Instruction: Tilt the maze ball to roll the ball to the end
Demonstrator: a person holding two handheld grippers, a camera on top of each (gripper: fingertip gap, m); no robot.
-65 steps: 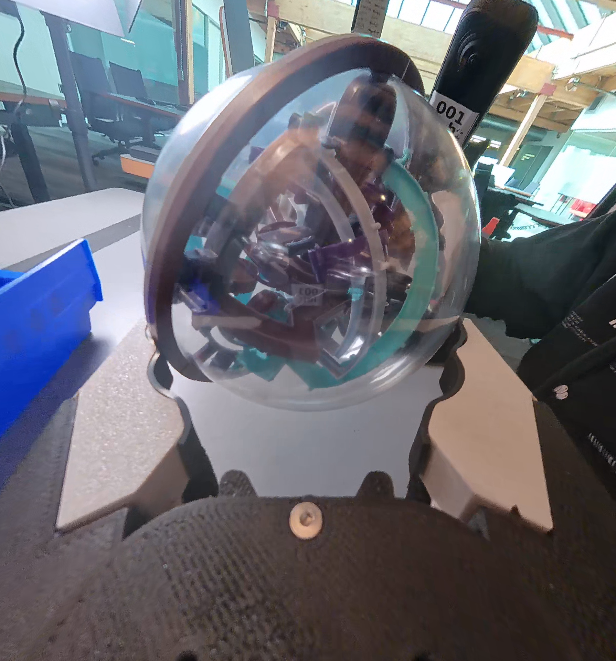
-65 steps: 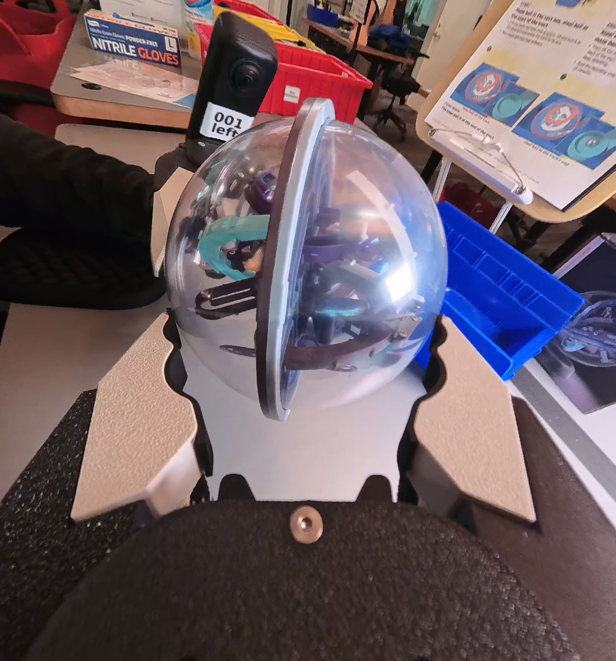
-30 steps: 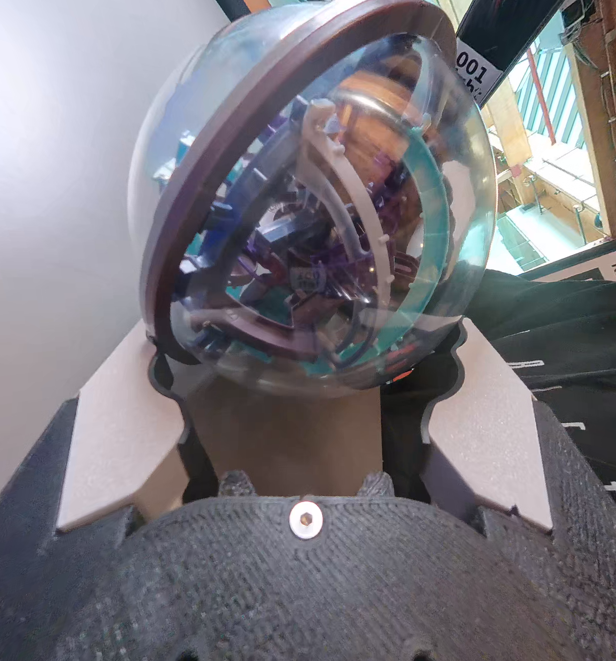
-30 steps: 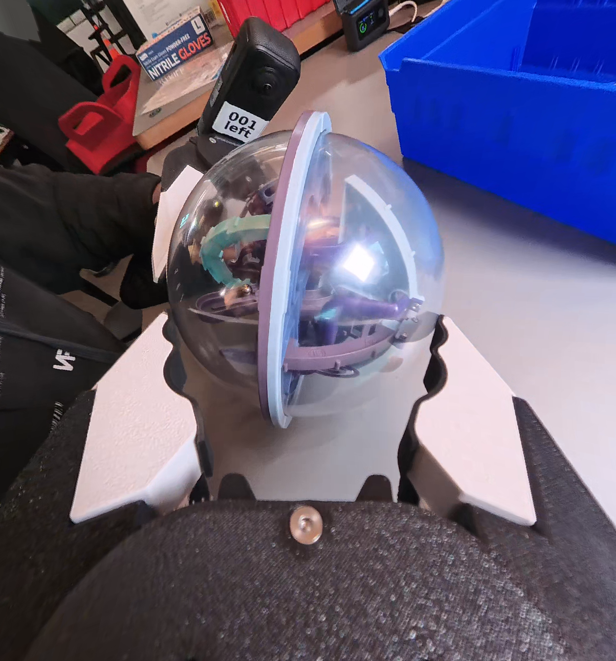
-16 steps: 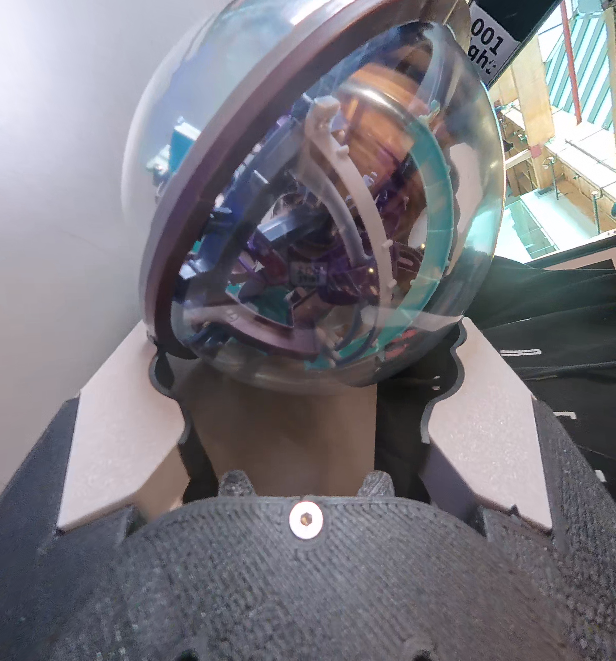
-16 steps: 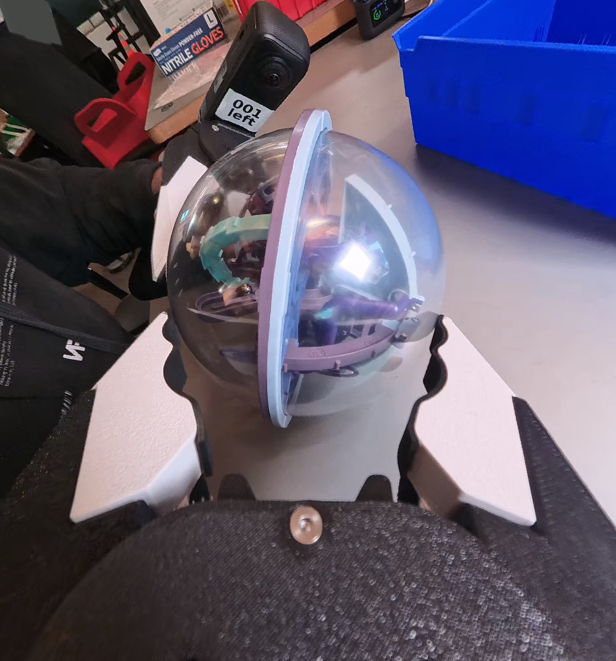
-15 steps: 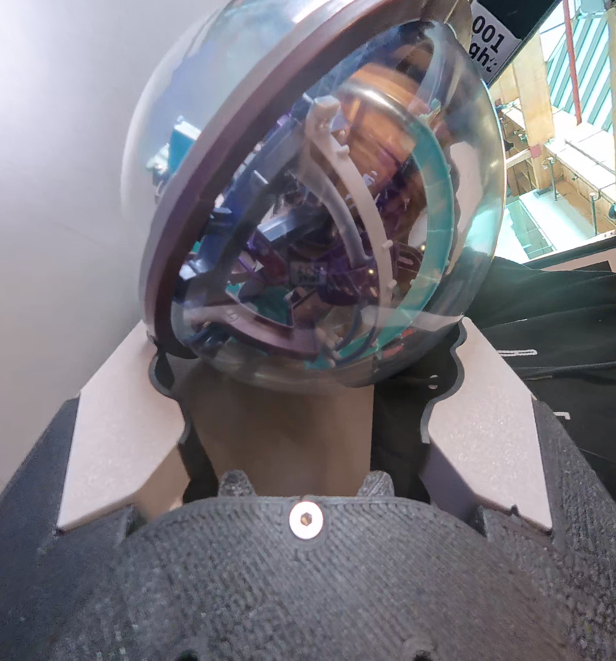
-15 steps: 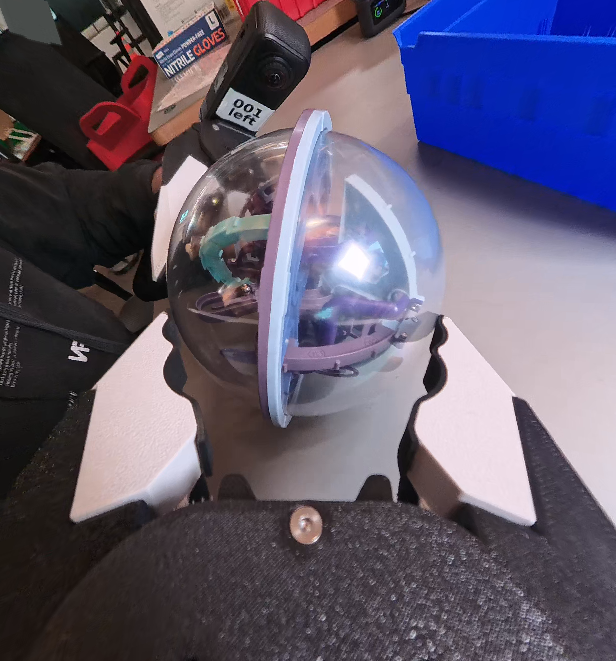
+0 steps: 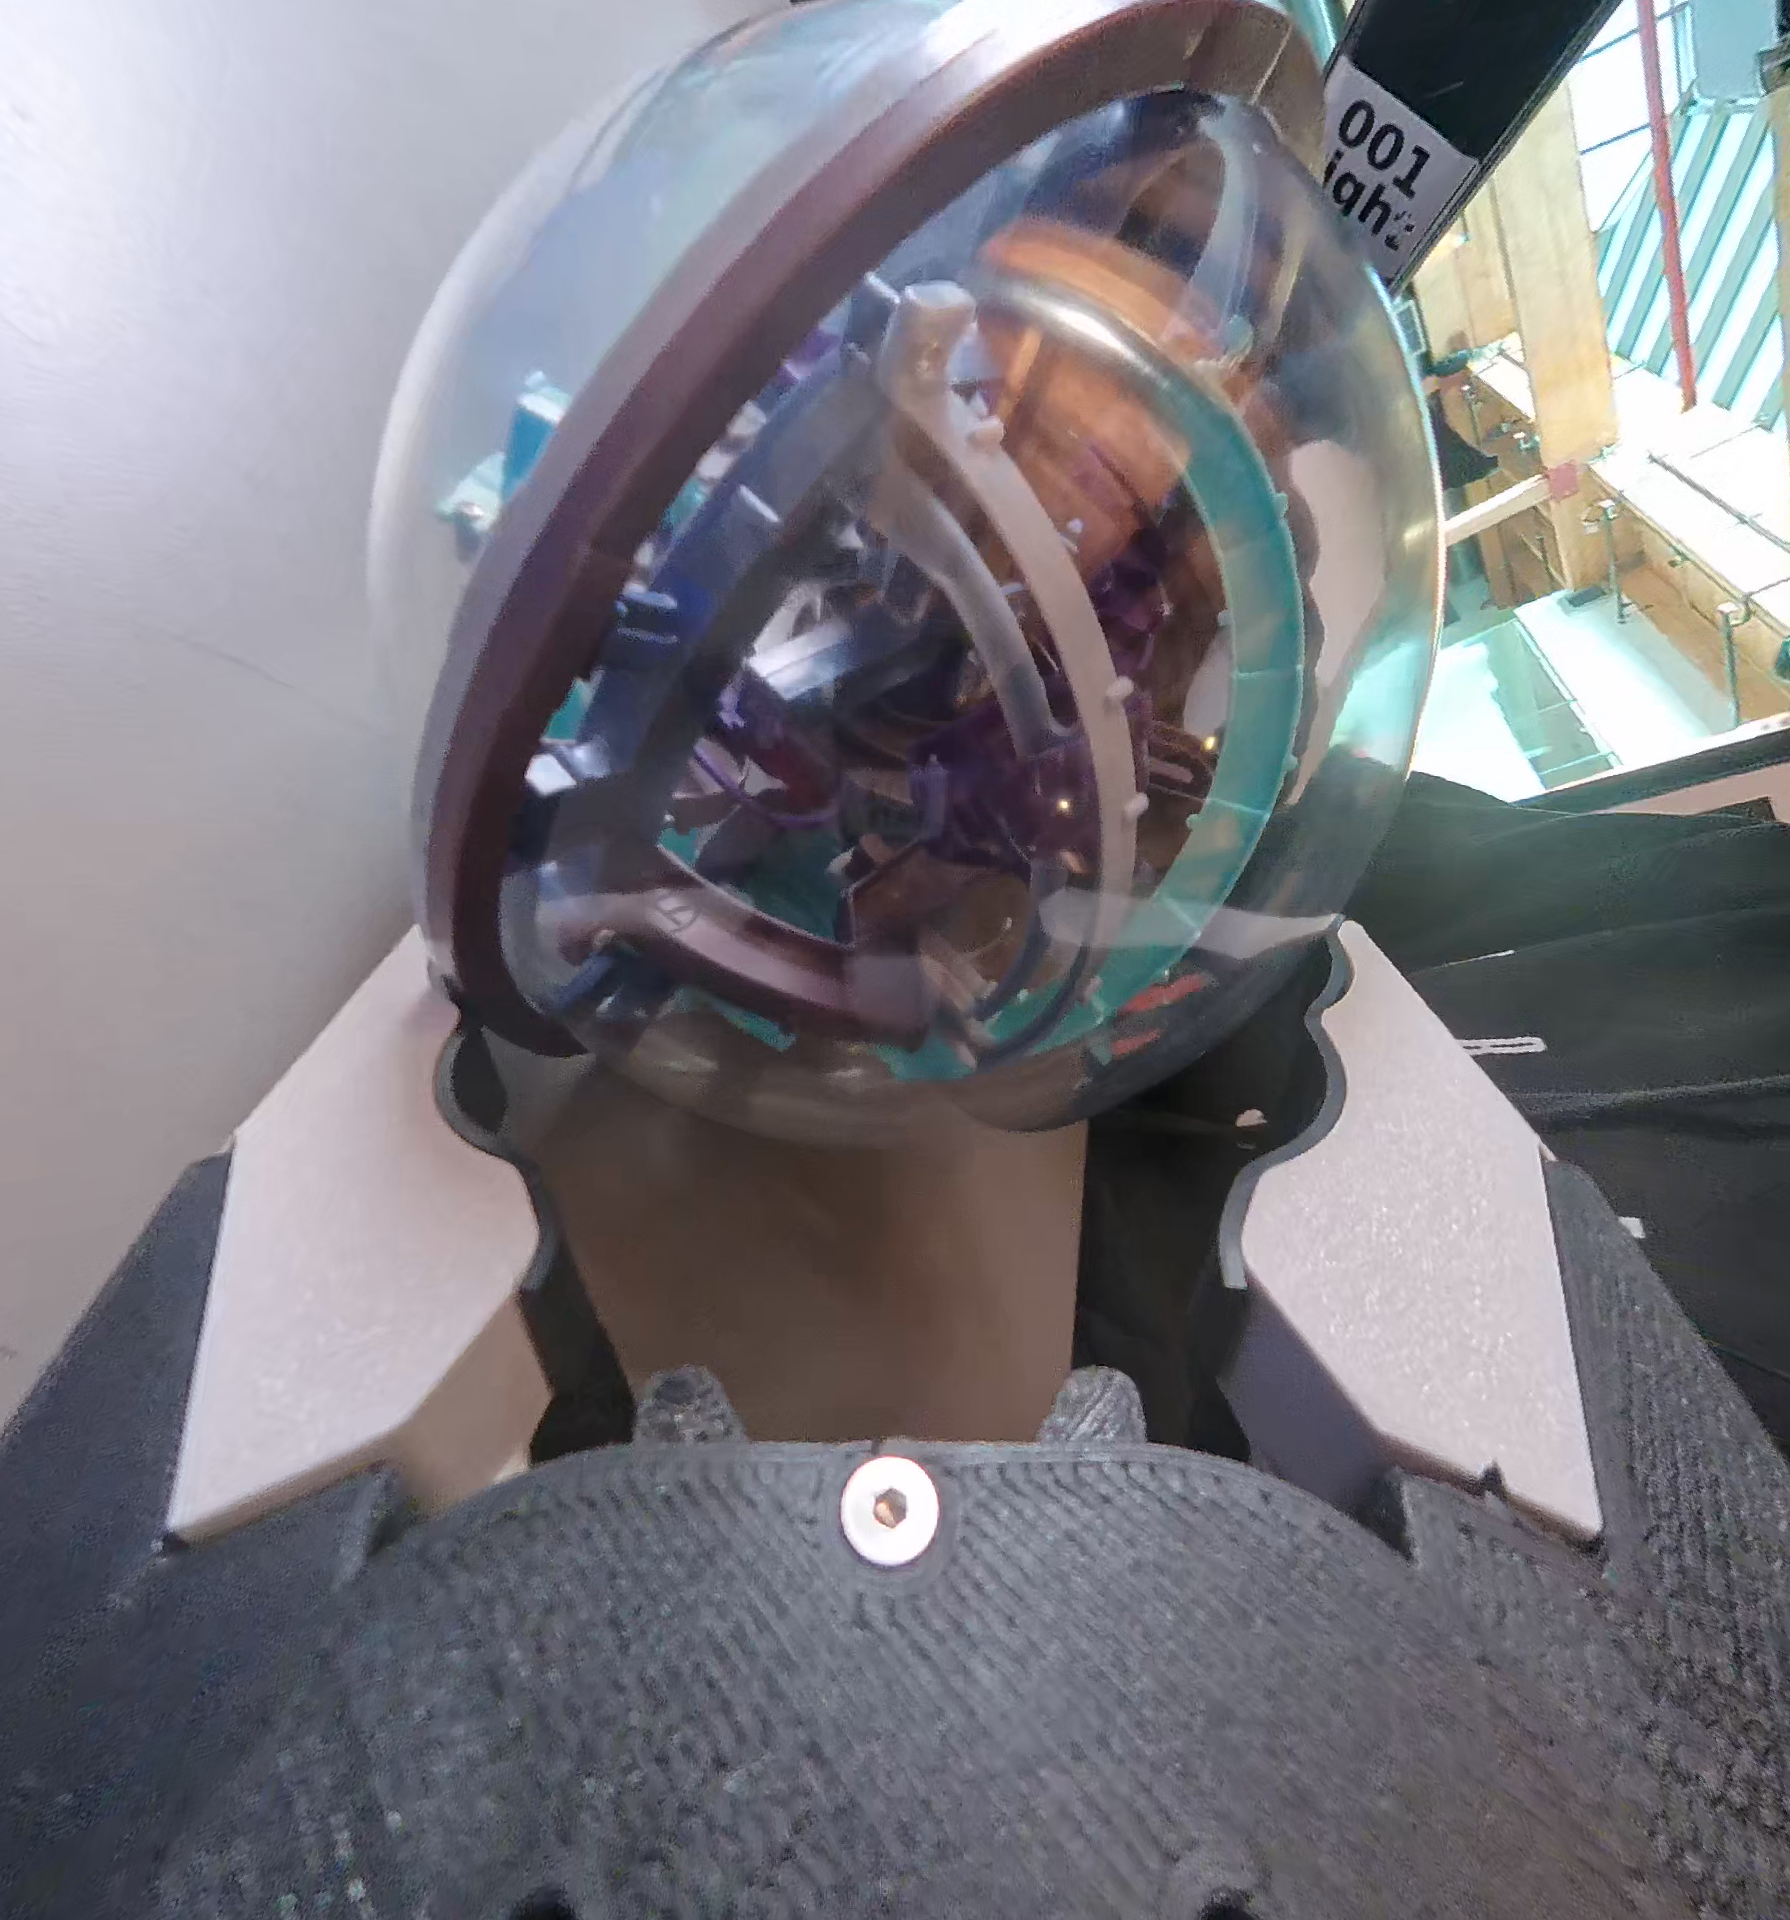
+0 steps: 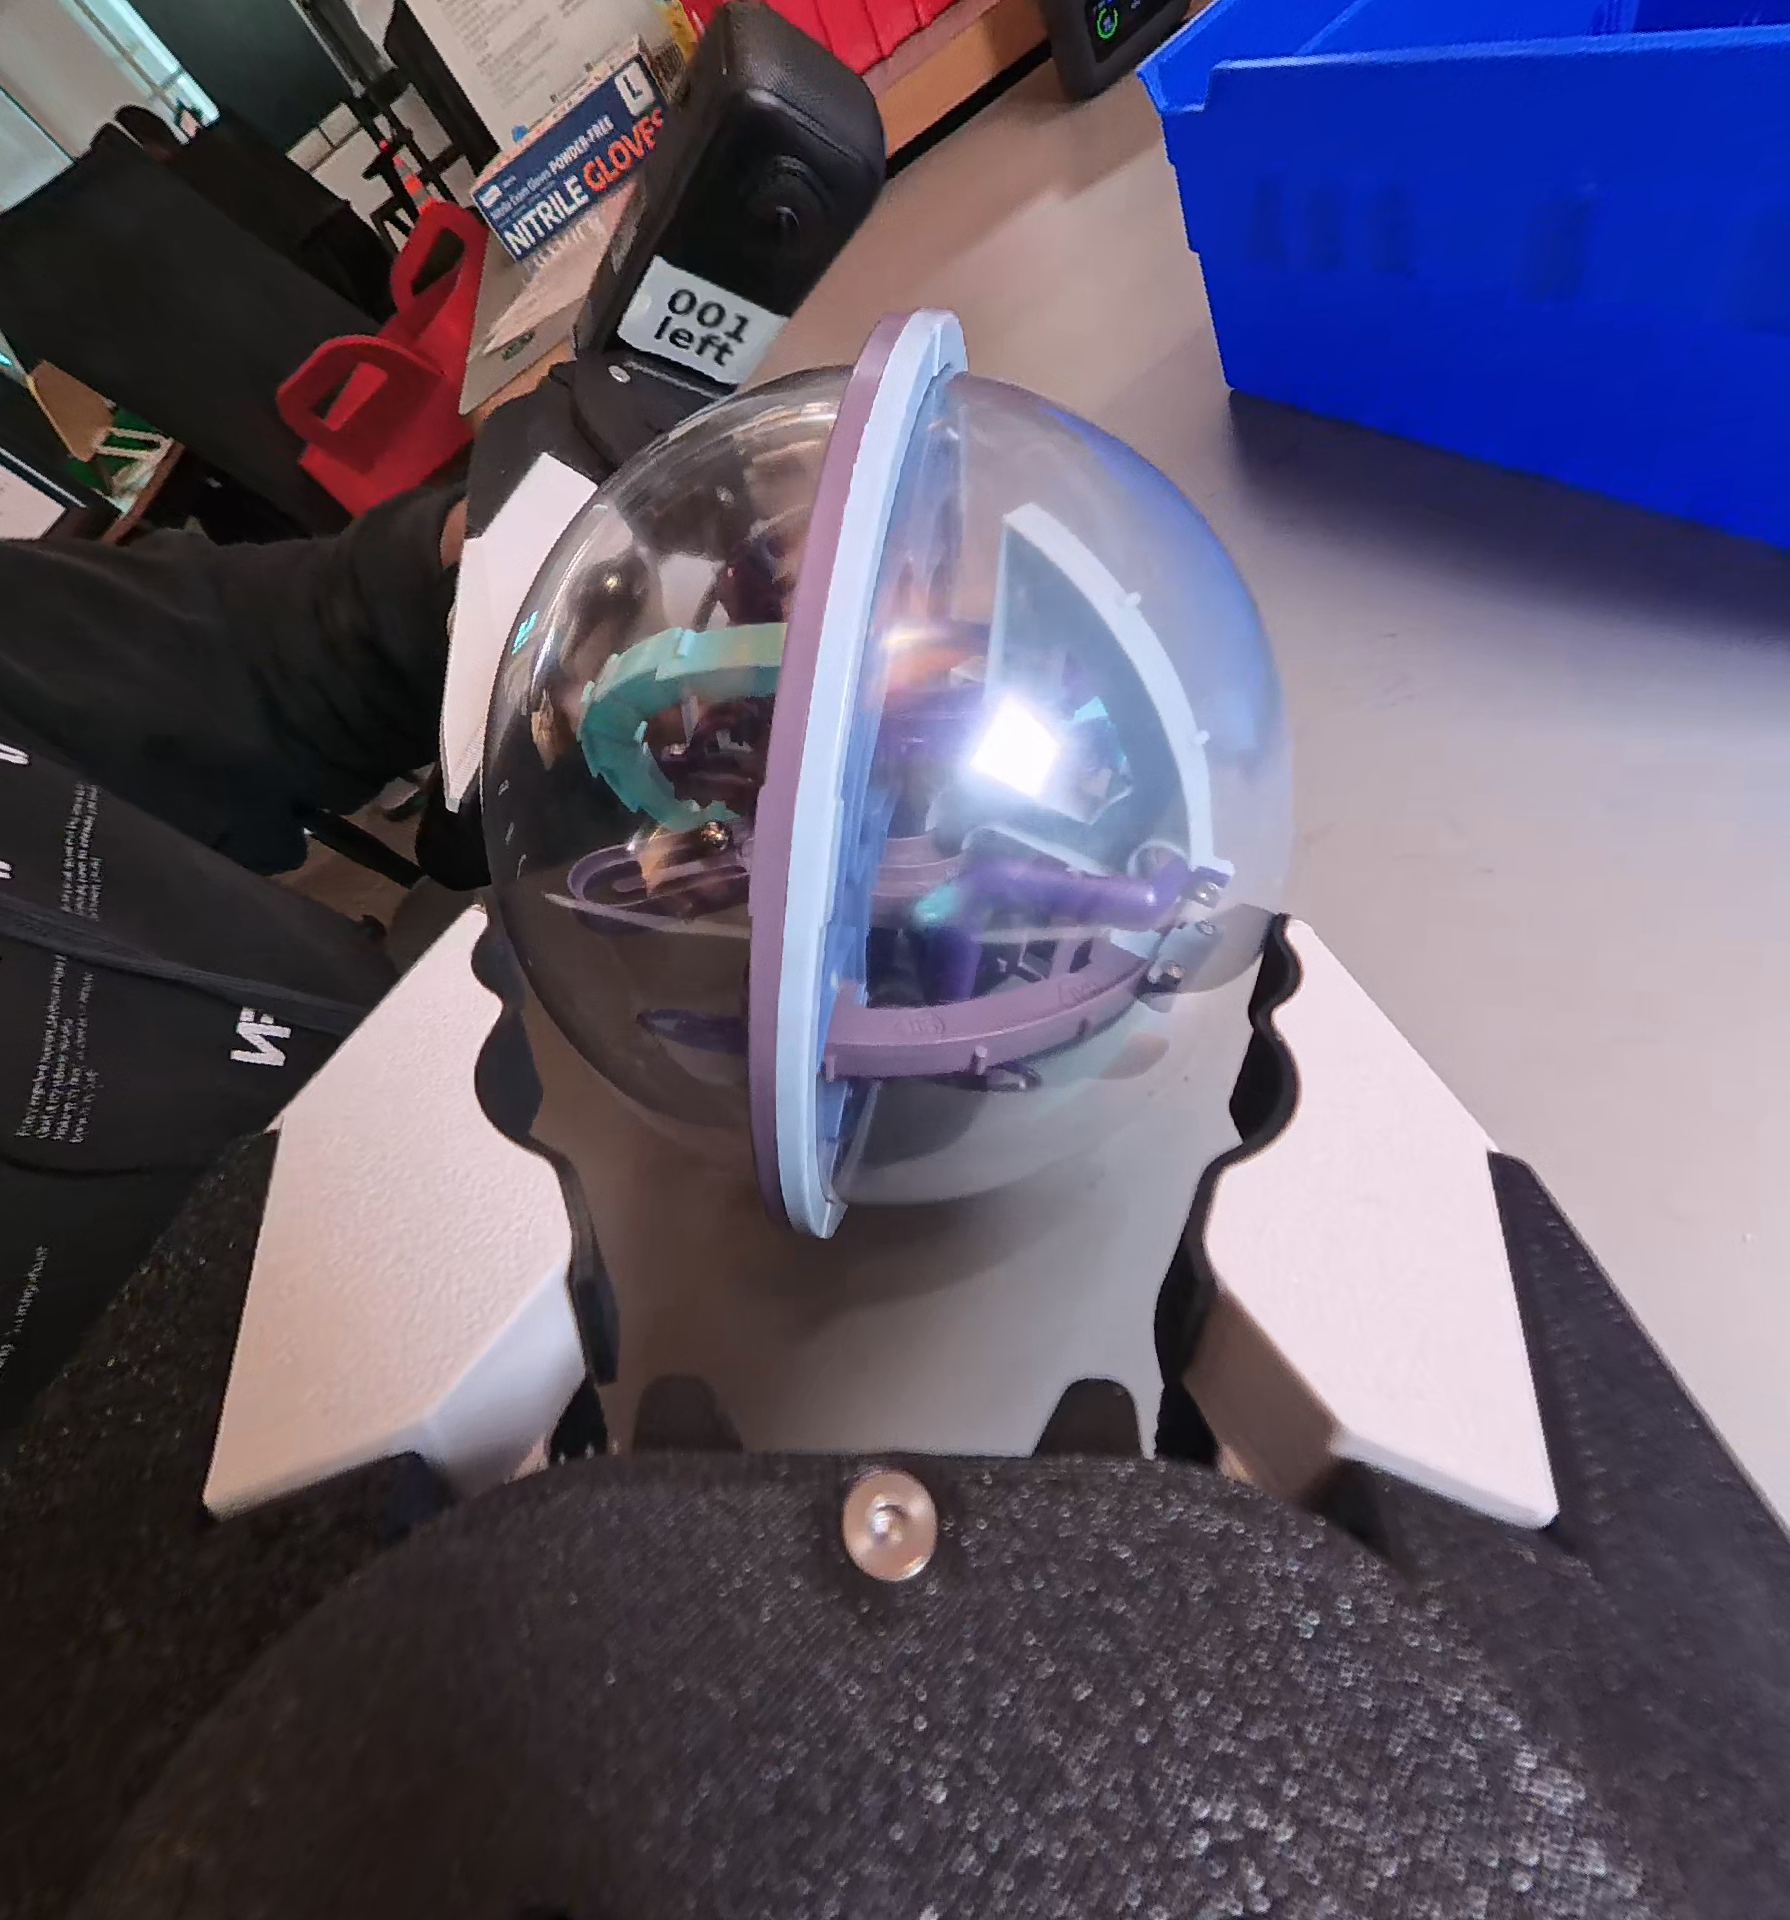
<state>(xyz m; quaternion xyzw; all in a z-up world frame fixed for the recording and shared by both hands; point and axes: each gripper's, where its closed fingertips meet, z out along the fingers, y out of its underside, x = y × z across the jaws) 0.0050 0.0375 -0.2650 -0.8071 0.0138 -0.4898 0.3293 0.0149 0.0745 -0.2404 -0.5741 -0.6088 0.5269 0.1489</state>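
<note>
Maze ball [image 10: 886, 790], a clear sphere with a purple and pale blue rim around its middle, sits clamped from two sides. The right tongs [image 10: 875, 997] press their dark wavy pads against its lower flanks, and the left tongs [image 9: 891, 1039] pinch it the same way from the opposite side, so both pairs are closed on the sphere and it hangs above the worktop [image 10: 1556, 831]. Inside it, teal, purple and grey tracks curl around one another, and a small steel ball [image 10: 709, 831] rests on a purple track near the rim. Beyond the sphere, a black camera [image 10: 766, 197] rides on the left tongs. A blue bin [image 10: 1556, 239] stands farther off on the worktop, and a black sleeve [image 10: 195, 665] reaches in.
</note>
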